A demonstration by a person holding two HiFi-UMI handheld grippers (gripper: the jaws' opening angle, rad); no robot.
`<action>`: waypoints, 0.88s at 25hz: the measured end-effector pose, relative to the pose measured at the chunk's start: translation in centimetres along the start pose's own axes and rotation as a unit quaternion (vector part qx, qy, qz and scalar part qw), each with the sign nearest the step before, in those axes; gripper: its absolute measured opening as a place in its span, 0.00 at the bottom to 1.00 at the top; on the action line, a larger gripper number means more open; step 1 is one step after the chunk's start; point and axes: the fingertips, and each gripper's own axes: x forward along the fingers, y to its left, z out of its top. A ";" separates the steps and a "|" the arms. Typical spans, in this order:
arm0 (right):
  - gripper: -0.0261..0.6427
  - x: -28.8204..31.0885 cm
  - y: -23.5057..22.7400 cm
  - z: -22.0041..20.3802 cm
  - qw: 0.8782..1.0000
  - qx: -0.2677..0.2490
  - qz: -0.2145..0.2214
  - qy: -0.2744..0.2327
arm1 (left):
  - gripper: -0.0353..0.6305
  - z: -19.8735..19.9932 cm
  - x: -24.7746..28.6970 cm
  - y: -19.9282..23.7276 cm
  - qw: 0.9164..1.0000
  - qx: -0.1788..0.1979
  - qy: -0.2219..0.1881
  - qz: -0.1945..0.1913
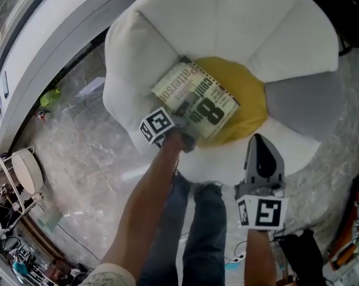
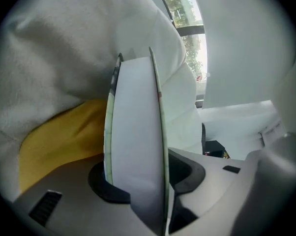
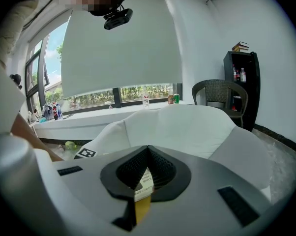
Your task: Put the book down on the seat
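At frame centre my left gripper (image 1: 184, 133) clamps the near edge of the book (image 1: 198, 97), its cover reading "Patterson" and "8", over the seat's (image 1: 227, 16) yellow middle, my right gripper (image 1: 259, 138) closed and empty at lower right.

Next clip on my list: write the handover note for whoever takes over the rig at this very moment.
Grippers: the left gripper has its jaws clamped on the near corner of the book; the right gripper has its jaws together, empty, near the front edge of the seat.
Book: cover up, over the yellow centre; whether it rests there cannot be told.
Done: book is at the seat.
Left: settle it if needed, open the left jaws, withdraw.
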 end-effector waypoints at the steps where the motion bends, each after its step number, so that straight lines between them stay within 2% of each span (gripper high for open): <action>1: 0.04 0.1 0.1 -0.2 1.000 -0.001 0.001 0.000 | 0.33 -0.2 -0.1 0.6 1.000 0.000 0.002 0.007; 5: 0.04 0.1 0.6 -0.7 1.000 0.001 0.000 -0.003 | 0.43 -0.7 -0.7 1.6 1.000 0.000 0.010 0.023; 11: 0.04 -0.1 1.1 0.7 1.000 0.003 -0.001 -0.007 | 0.45 -1.4 -3.8 1.8 0.998 0.001 0.024 0.052; 15: 0.04 -1.0 1.4 1.8 1.000 0.004 -0.001 -0.004 | 0.45 -2.1 -7.9 2.2 0.997 -0.026 0.011 0.074; 19: 0.04 -2.6 1.9 4.7 1.000 0.005 -0.004 -0.010 | 0.45 -1.9 -11.9 -1.5 0.998 -0.026 -0.007 0.064; 22: 0.04 -4.5 2.3 7.5 1.000 0.007 0.000 -0.015 | 0.45 -1.7 -14.5 -8.0 0.999 -0.019 -0.021 0.024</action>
